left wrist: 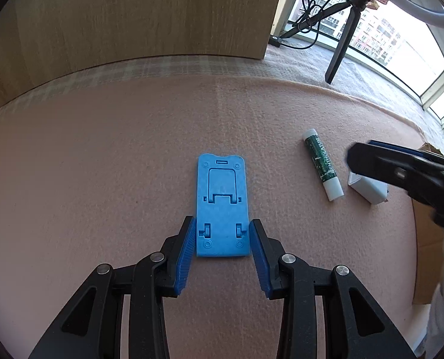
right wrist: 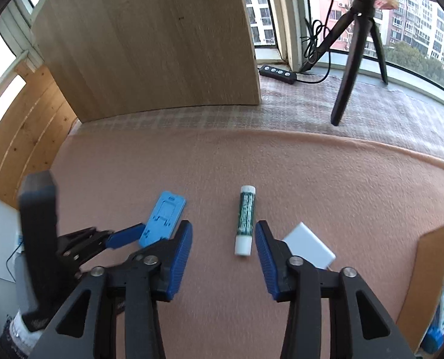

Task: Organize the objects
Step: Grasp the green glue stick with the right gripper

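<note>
On a pink felt-like cloth with a fuzzy, pebbled nap, a flat blue plastic phone stand lies folded, a rounded rectangle with moulded hinge slots and small circular bosses. The left gripper points down at its near end: the ribbed blue pads flank the stand's two long edges, the left pad touching or nearly touching, the right pad standing just clear, so the jaws are narrowly parted and not clamped. To the right of the stand, well apart, lies a slim cylindrical balm stick with a green printed label and white ends. Just beside it sits a small white box-shaped charger of smooth plastic, partly covered by the right gripper in the left wrist view. From the right wrist view, the right gripper hovers with jaws parted and nothing between them; the stick lies just ahead of its right pad. Behind the cloth, a checked woven mat carries a pale wood-grain panel and a black tripod. A brown cardboard box stands at the right edge.
</note>
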Available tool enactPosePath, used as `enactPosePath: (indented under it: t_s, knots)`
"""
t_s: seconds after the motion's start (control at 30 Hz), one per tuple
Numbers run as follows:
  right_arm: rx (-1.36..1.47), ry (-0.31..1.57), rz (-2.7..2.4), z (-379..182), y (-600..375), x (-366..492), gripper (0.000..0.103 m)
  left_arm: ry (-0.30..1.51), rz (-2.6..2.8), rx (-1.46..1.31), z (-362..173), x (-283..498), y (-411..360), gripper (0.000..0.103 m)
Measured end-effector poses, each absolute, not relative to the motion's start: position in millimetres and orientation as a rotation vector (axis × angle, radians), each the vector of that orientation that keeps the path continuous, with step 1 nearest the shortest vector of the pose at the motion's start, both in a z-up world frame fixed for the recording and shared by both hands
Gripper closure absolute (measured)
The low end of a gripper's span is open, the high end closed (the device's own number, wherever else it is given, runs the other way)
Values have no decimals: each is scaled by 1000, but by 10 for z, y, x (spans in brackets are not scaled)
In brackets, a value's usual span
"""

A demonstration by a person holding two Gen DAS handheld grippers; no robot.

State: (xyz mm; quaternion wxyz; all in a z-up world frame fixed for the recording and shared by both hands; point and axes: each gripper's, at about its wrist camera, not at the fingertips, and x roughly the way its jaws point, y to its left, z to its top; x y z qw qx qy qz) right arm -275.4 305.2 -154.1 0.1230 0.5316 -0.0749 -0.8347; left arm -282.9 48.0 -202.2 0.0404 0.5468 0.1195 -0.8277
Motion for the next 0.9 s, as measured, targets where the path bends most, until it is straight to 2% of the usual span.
enactPosePath:
  t_s: [0.2,0.6,0.9]
  knots:
    - [1623,-185,-2417,-1755,2968,-3001,77,394,-2541,1675,-2034,-2814,425,64]
    - [1705,-74,-2406,-1976,2824,-3096,87,428,-2551,1674,-2020,-2775,377,64]
    - [1701,-37,-2401,-2017,2726,-2996,89,450,-2551,1663,-2013,-2720,358,64]
